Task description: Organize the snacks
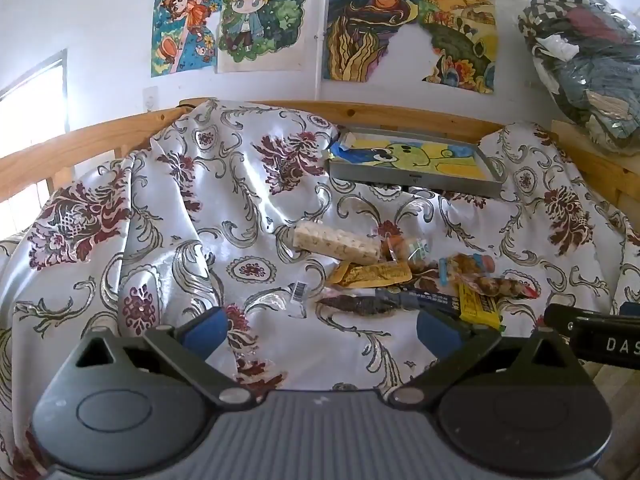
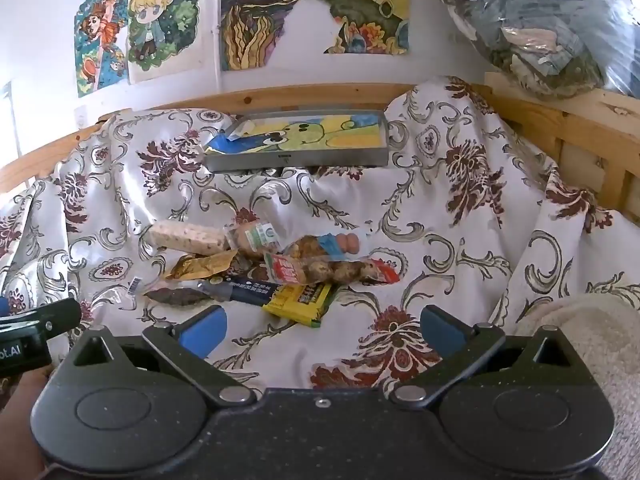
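A heap of snack packets lies on the flowered cloth: a pale rice bar (image 1: 338,243) (image 2: 187,237), a golden packet (image 1: 370,274) (image 2: 202,266), a dark packet (image 1: 356,305) (image 2: 176,296), a yellow packet (image 1: 478,307) (image 2: 300,300), a navy stick pack (image 2: 244,290) and clear bags of nuts (image 2: 324,266) (image 1: 486,280). A grey tray (image 1: 414,179) (image 2: 298,159) lined with a cartoon drawing sits behind them. My left gripper (image 1: 320,330) is open, short of the heap. My right gripper (image 2: 320,330) is open too, just before the yellow packet.
The flowered cloth (image 1: 192,216) (image 2: 460,216) is draped over a wooden bed frame (image 1: 384,112) (image 2: 560,120). A plastic bag of clothes (image 1: 584,64) (image 2: 540,28) rests at the upper right. A cream fleece blanket (image 2: 580,344) lies at the right.
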`<state>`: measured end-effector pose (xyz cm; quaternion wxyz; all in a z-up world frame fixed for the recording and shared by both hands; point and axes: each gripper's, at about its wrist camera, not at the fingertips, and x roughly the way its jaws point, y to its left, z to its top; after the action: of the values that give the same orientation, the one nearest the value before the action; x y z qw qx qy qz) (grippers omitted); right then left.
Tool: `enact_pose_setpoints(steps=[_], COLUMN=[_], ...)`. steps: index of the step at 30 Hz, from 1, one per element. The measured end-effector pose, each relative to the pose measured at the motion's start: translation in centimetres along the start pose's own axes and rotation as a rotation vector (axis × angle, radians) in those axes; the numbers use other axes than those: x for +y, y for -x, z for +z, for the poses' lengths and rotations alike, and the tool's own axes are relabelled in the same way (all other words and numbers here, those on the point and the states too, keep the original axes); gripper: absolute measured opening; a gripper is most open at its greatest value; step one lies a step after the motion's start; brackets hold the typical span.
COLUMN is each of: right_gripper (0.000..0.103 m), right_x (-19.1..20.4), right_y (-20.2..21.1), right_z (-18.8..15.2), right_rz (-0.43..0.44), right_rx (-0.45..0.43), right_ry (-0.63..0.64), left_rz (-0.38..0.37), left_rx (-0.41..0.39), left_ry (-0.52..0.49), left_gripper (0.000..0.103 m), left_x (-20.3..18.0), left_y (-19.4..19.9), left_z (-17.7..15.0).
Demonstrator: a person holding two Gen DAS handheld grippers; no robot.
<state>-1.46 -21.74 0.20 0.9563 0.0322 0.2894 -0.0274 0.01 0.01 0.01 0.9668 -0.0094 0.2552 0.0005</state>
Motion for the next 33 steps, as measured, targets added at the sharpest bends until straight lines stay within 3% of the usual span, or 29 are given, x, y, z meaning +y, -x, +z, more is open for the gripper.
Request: enact_pose_setpoints(steps=[33], right_gripper=[0.102], right_x=[-0.15], right_y=[-0.48], right_z=[0.11], right_rz=[0.001], right_rx=[0.028], right_ry=[-0.005], left_rz=[-0.010], left_rx=[0.012], left_ry=[0.003], left_gripper=[0.103], left_x=[-0.61], left_y=[-0.36], left_z=[-0.80])
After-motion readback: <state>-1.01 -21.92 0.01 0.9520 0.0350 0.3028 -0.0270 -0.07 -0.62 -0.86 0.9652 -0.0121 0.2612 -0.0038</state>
